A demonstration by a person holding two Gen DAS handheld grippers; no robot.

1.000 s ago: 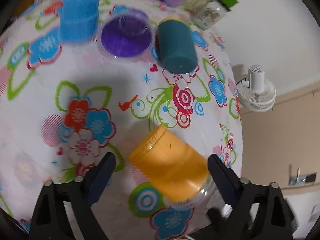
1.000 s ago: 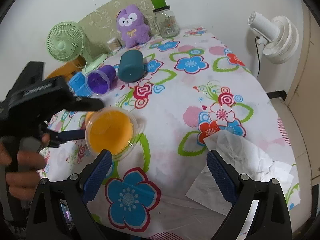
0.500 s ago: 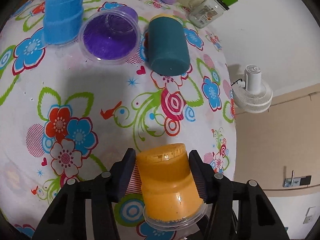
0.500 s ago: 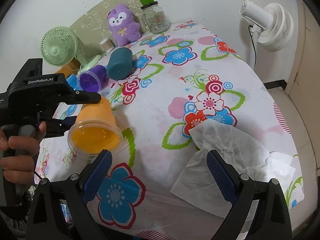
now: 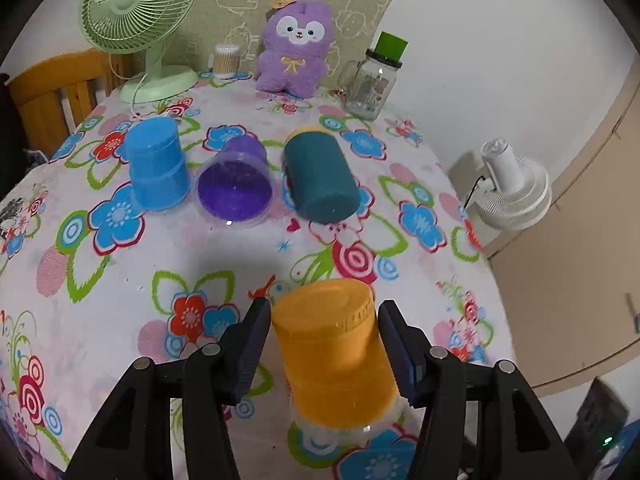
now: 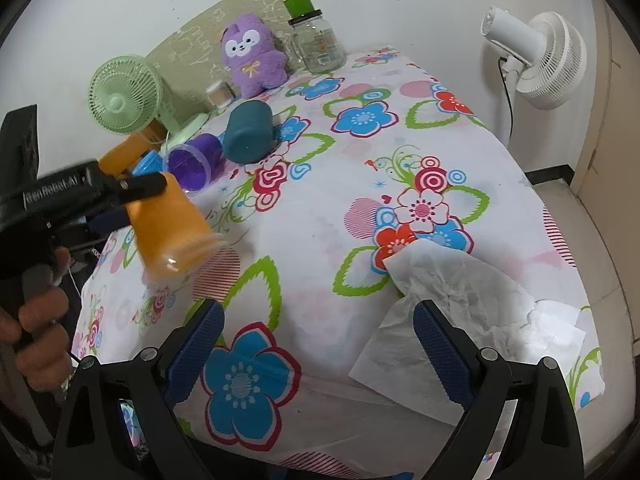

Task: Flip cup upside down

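Note:
My left gripper (image 5: 324,344) is shut on the orange cup (image 5: 334,354). It holds the cup with its closed base up and its clear rim down. In the right wrist view the orange cup (image 6: 174,232) hangs tilted above the table's left part, its rim pointing down and to the right, off the floral cloth (image 6: 320,208). My right gripper (image 6: 318,344) is open and empty near the table's front edge.
A blue cup (image 5: 157,169) stands upside down at the back. A purple cup (image 5: 236,190) and a teal cup (image 5: 320,178) lie on their sides beside it. A green fan (image 5: 136,16), plush toy (image 5: 294,48) and glass jar (image 5: 370,80) stand behind. White tissue (image 6: 460,308) lies front right.
My left gripper closed on the orange cup, lifted it off the cloth and turned it from lying on its side to base up. The right gripper stayed open.

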